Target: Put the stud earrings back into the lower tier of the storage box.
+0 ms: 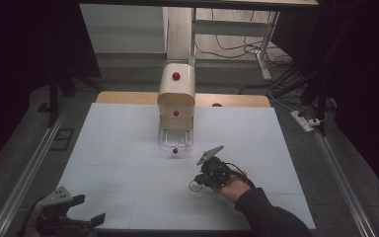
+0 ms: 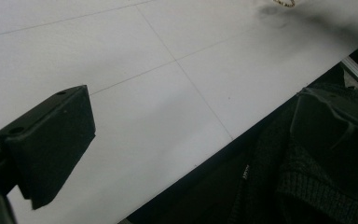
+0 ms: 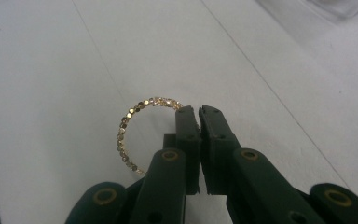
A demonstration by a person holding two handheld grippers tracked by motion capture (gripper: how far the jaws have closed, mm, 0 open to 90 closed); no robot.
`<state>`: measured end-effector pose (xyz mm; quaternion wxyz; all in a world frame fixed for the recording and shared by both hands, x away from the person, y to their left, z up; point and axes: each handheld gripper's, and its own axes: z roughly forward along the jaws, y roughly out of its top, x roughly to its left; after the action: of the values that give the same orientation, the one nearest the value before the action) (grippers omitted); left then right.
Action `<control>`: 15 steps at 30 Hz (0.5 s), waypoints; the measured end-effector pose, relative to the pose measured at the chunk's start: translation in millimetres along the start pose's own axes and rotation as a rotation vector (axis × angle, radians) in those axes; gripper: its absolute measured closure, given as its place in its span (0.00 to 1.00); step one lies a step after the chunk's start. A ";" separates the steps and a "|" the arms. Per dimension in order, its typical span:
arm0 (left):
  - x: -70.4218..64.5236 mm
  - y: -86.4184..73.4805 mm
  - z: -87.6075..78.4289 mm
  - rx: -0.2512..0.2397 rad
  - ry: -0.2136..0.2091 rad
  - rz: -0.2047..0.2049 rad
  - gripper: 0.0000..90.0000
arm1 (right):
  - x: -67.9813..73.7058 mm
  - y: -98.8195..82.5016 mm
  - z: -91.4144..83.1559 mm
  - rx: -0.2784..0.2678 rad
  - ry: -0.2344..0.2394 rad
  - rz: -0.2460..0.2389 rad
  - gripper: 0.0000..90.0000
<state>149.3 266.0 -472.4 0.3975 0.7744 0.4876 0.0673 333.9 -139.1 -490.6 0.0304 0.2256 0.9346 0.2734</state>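
White table [image 1: 128, 148], right gripper [image 3: 198, 110] clenched on gold bracelet [image 3: 128, 126], looping leftward.

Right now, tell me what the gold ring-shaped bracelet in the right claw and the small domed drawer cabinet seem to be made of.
Gold ring-shaped bracelet: probably metal or gilt beads; tiny shiny facets glint along its loop, which is pinched by the right claw.
Small domed drawer cabinet: seemingly cream-painted wood or plastic, smooth matte, with glossy red knobs; its pulled-out bottom drawer looks like clear plastic.

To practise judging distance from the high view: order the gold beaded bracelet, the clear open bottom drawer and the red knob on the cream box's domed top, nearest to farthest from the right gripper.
1. Gold beaded bracelet, in the right gripper jaws.
2. Clear open bottom drawer, beyond, mid-table.
3. Red knob on the domed top, farthest back.
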 end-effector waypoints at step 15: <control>1.2 0.4 0.7 0.009 -0.021 0.001 0.01 | -4.3 9.9 -14.5 -0.112 0.041 0.072 0.96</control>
<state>150.5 266.5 -473.0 0.3991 0.7771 0.4833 0.0572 339.2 -140.8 -473.3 0.0137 0.2514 0.9095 0.3307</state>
